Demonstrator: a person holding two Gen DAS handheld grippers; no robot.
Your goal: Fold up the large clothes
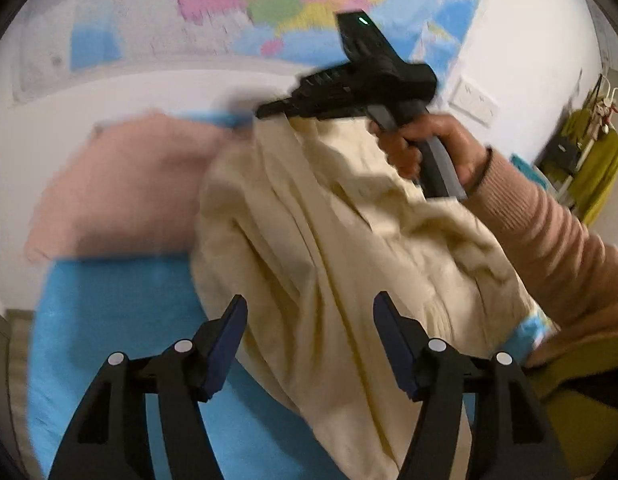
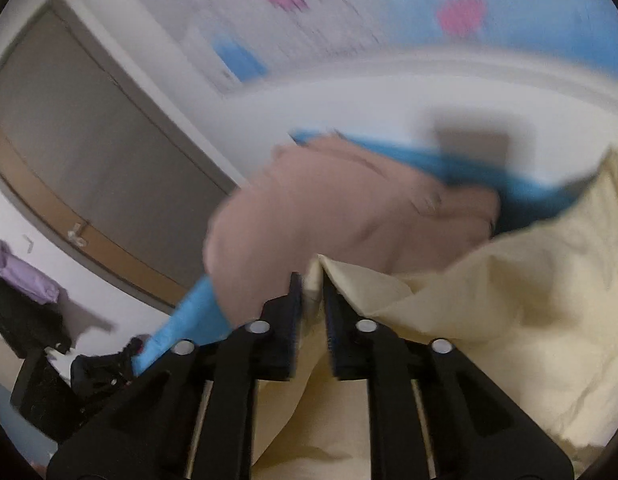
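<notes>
While left claw (image 1: 311,340) gapes, right claw (image 2: 313,300) pinches cloth (image 2: 489,292)

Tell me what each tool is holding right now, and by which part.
The right tool is shut on the cream garment, pinching a corner of its edge. The left tool is open and holds nothing.

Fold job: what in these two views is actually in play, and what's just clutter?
In play:
- cream garment, lifted by one edge
- right gripper, shut on that edge
- left gripper, open, holding nothing
- blue surface under the garment

Clutter:
- pink cloth lying on the blue surface
- wall map
- green clothes on a rack
- door
</notes>
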